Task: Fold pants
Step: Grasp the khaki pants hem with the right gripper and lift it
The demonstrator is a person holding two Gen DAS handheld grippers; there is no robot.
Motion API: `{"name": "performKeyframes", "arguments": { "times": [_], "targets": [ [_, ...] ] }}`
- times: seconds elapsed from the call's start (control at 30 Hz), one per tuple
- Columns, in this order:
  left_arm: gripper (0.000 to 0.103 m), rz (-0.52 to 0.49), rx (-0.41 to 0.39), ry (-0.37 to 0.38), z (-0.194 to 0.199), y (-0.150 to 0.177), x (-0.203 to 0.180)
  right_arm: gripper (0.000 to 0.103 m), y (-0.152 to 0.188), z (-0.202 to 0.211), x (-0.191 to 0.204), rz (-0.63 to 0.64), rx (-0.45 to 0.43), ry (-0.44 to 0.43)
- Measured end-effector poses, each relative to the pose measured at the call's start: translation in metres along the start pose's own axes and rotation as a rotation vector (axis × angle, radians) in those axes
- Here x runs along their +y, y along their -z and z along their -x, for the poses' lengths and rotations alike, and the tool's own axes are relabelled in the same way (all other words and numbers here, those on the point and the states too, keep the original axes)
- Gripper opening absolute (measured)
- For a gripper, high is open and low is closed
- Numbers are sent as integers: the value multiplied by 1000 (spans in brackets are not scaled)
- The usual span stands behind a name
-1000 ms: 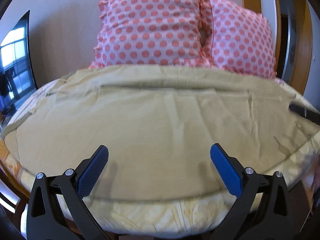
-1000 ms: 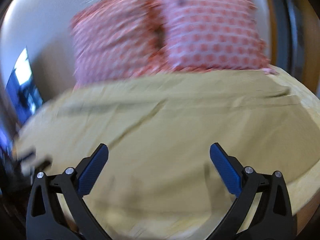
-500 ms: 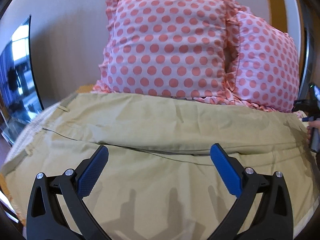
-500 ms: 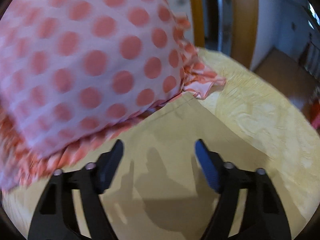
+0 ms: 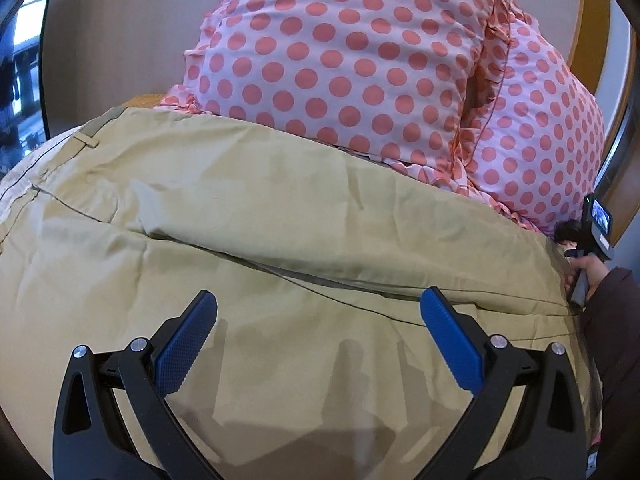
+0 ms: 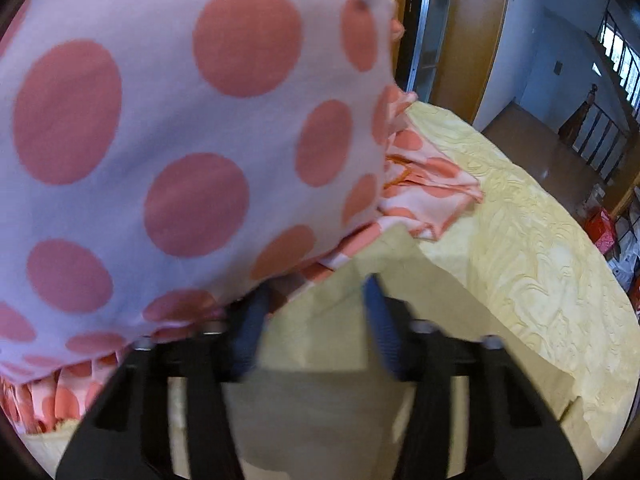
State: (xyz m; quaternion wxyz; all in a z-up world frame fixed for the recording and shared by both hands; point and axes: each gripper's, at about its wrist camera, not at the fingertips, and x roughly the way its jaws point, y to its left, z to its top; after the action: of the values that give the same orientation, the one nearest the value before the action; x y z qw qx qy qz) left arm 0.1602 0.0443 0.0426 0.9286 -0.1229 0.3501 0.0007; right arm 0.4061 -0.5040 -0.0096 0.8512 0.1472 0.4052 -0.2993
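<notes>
Khaki pants (image 5: pixel 280 240) lie spread flat across the bed, the waistband with a belt loop (image 5: pixel 86 140) at the far left. My left gripper (image 5: pixel 318 344) is open above the near leg, holding nothing. My right gripper (image 6: pixel 314 324) is partly closed around the far corner of the pants' leg end (image 6: pixel 384 256), right under a pillow; whether the pads pinch the cloth is blurred. The right gripper's handle (image 5: pixel 588 264) and the hand on it show at the right edge in the left wrist view.
Two pink pillows with red dots (image 5: pixel 360 60) lean against the wall behind the pants and overhang their far edge (image 6: pixel 160 120). A yellow bedspread (image 6: pixel 540 248) runs to the right. A wooden door frame (image 6: pixel 468 40) and a hallway lie beyond.
Both grippers have moved forward over the pants toward the pillows. The right gripper has swung to the far right corner of the pants and narrowed its jaws around it.
</notes>
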Motion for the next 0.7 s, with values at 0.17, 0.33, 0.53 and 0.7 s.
{"name": "performKeyframes", "arguments": {
  "times": [0.17,0.33,0.53,0.7],
  "targets": [
    [102,18,-5,11,1,0,3,5,14,15,-49,-136,-35,-204],
    [102,44,-44,17,8,0,7,4,56,89,-113,-220,-178,-462],
    [102,15,-136,-28,38,6,3,4,154,164,-184,-269,-196,-597],
    [102,-69,-195,-84,64,9,-5,20,202,154,-208,-343,-27,-618]
  ]
}}
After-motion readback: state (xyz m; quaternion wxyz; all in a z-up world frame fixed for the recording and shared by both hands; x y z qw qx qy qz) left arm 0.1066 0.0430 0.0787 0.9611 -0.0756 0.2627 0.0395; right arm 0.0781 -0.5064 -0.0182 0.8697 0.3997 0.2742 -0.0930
